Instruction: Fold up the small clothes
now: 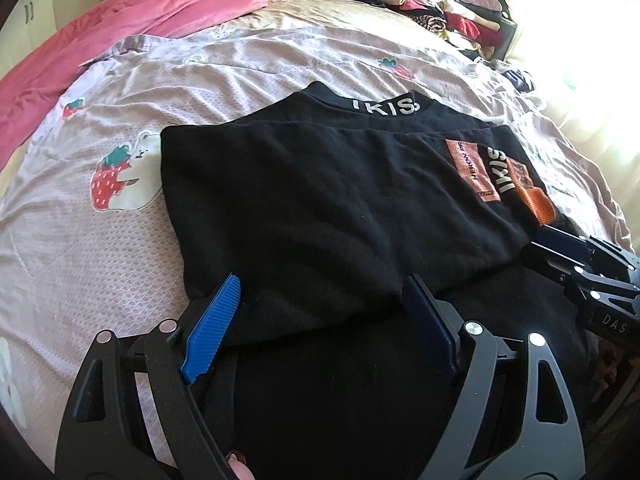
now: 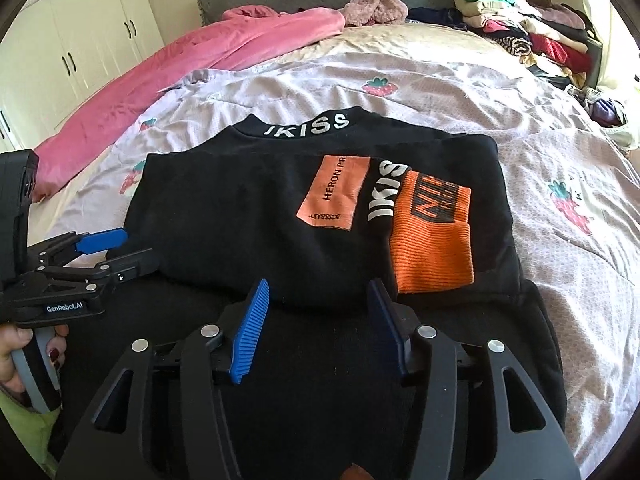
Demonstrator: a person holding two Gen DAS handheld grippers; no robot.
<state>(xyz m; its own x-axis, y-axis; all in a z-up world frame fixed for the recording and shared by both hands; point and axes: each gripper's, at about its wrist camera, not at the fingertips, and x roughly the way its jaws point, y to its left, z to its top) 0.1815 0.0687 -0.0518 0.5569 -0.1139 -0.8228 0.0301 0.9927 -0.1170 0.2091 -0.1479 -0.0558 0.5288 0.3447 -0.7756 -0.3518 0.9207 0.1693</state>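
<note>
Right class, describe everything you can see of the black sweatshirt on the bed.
The black sweatshirt lies flat on the strawberry-print bedsheet, collar away from the cameras. It looks like soft fleece. White IKISS lettering runs along the collar and the chest, beside an orange patch. A sleeve with an orange ribbed cuff is folded across the front. Both open claws, left and right, hover at its near fold.

A bed point(image 2: 460, 80) is carrying everything, its pale lilac strawberry-print cover point(image 1: 248, 76) lying wrinkled across it. A black sweater point(image 2: 248, 216) with orange patches is lying partly folded at the near middle. Beyond the sweater to the left, a pink blanket point(image 2: 192, 64) is sprawling; beyond it to the right, a pile of folded clothes point(image 2: 532, 32) is sitting.
</note>
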